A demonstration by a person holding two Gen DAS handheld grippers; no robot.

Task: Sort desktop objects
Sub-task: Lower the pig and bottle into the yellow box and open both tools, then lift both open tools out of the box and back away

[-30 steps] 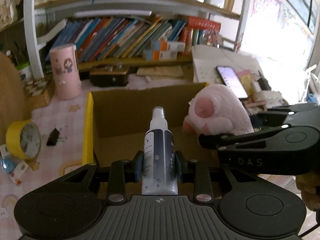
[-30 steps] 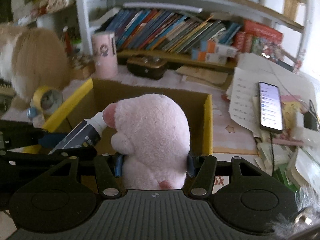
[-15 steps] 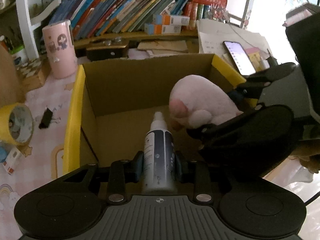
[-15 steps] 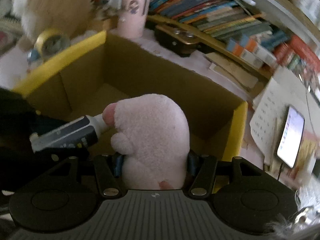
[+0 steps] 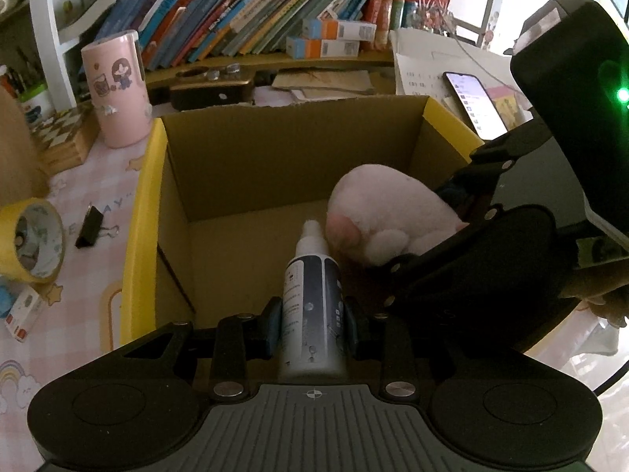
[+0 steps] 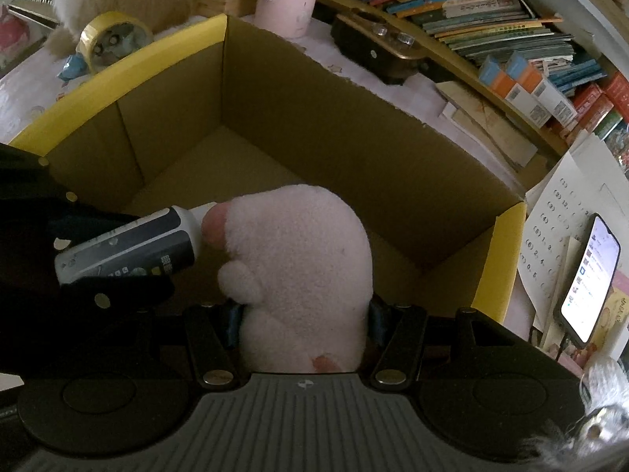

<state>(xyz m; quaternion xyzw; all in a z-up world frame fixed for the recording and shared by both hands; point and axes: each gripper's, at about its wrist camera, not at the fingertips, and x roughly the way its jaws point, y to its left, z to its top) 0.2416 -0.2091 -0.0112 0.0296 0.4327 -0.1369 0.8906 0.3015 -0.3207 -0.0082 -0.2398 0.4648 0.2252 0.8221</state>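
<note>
Cardboard box [image 5: 251, 173] below, left gripper [image 5: 312, 332] clamping spray bottle [image 5: 312, 306], right gripper [image 6: 302, 322] squeezing plush paw [image 6: 302, 259] (base hidden).

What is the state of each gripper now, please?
Left gripper: closed on the spray bottle.
Right gripper: closed on the pink plush toy.

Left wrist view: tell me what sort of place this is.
Most likely a home study desk, perhaps a child's. A shelf packed with books runs behind it, worksheets lie beside a phone, and a pastel cartoon tablecloth covers the desk.
</note>
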